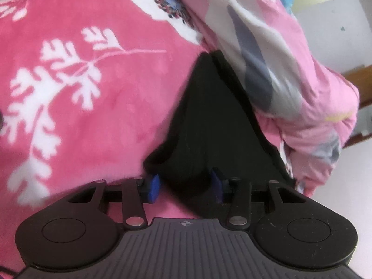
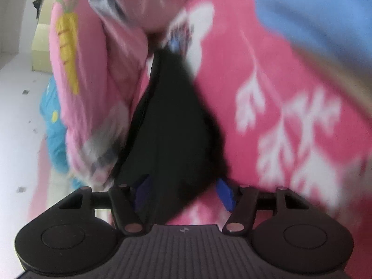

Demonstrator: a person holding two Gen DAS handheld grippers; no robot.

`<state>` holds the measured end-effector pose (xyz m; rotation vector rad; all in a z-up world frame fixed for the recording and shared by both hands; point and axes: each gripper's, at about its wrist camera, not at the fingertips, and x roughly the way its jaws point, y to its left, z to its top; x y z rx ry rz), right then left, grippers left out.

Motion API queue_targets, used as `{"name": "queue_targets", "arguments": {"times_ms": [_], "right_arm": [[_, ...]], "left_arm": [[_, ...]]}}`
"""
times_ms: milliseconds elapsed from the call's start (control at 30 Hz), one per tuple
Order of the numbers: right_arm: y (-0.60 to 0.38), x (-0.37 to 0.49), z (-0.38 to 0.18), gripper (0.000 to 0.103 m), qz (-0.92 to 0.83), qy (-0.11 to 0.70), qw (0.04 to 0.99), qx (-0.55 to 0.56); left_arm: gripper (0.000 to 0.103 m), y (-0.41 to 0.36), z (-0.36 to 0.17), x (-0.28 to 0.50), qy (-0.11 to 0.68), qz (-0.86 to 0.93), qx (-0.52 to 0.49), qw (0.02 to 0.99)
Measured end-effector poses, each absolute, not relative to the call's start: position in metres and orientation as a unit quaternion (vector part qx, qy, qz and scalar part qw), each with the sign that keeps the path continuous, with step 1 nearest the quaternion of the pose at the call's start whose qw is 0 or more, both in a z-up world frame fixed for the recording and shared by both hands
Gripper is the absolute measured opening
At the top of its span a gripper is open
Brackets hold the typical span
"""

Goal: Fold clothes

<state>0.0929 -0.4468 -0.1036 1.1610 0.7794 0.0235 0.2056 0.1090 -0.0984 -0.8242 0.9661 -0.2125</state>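
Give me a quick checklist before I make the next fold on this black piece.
1. Left tongs on the black garment: ok, cloth sits between the blue pads.
2. Right tongs on it: ok, though blurred.
3. Garment stretched flat: cannot tell, it tapers to a point.
4. Far end free: not ok, it runs up against the pink quilt.
5. Landing spot: ok, pink floral blanket lies below.
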Motion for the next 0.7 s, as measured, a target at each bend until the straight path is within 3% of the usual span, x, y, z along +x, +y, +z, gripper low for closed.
{"name": "queue_targets", "arguments": {"times_ms": [100, 167, 200, 233, 267, 700], "right_arm": [[-0.452, 0.102, -0.109, 0.053, 0.001, 0.348, 0.767, 0.538], [-0.449, 0.108, -0.108, 0.045, 0.000, 0.348, 0.777, 0.524], [-0.447, 0.110, -0.107, 0.038, 0.000, 0.349, 0.783, 0.515], [-0.446, 0.113, -0.107, 0.017, -0.002, 0.352, 0.789, 0.503], [-0.446, 0.114, -0.107, 0.007, -0.001, 0.352, 0.793, 0.498], [-0.450, 0.030, -0.062, 0.005, 0.044, 0.337, 0.792, 0.507]], "left_arm": [[0.024, 0.110, -0.096, 0.207, 0.443, -0.095, -0.385, 0.804], [0.011, 0.110, -0.094, 0.207, 0.438, -0.092, -0.386, 0.807], [0.009, 0.110, -0.093, 0.208, 0.435, -0.090, -0.386, 0.808], [0.007, 0.110, -0.092, 0.208, 0.433, -0.089, -0.387, 0.809], [0.006, 0.111, -0.091, 0.208, 0.430, -0.088, -0.387, 0.811], [0.004, 0.136, -0.041, 0.141, 0.439, -0.116, -0.372, 0.809]]}}
